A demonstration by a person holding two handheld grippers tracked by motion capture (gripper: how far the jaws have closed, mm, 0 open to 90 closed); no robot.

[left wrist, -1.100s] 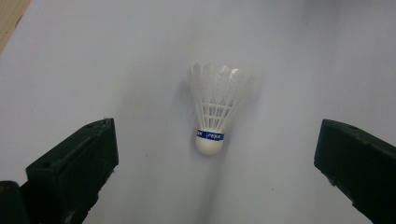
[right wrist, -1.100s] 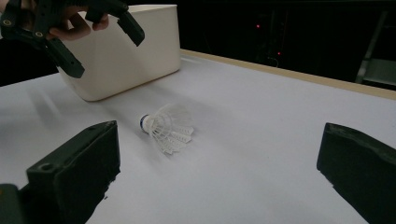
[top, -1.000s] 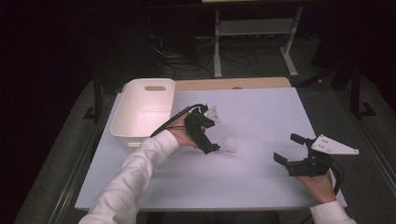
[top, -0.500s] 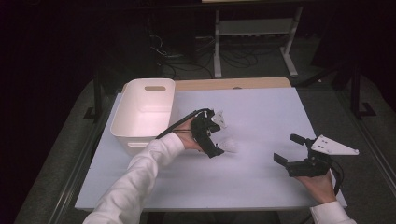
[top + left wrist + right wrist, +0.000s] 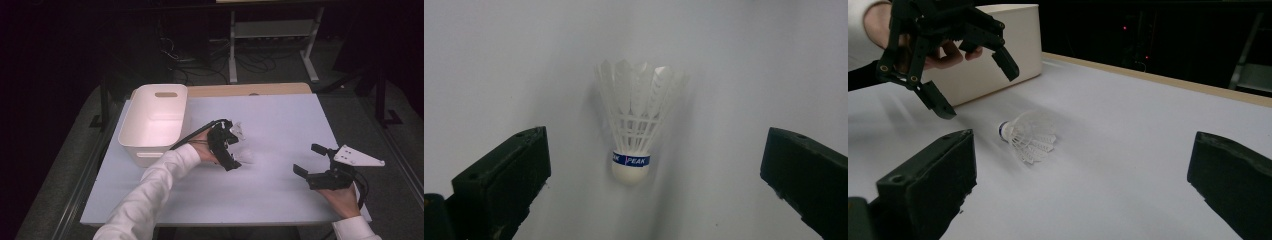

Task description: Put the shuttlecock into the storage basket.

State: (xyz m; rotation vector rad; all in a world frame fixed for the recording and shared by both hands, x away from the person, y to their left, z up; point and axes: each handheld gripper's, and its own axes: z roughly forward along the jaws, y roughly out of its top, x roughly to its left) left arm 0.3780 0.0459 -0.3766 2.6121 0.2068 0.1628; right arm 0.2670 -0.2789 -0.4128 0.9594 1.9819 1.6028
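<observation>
Dark room, white table [image 5: 280, 120], shuttlecock [image 5: 634, 125] lying between wide left tool [image 5: 231, 150], right tool [image 5: 311, 161] wide

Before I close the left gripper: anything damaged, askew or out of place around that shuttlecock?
Nothing stands out. The shuttlecock lies on its side on the white table, feathers whole as far as shows, between the open jaws of the left gripper. The white bin stands upright; the right gripper waits open, apart.

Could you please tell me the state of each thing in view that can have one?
shuttlecock: lying on its side on the table, ungripped.
left gripper: open, poised over the shuttlecock.
right gripper: open, holding nothing.
white bin: upright, looks empty.
</observation>
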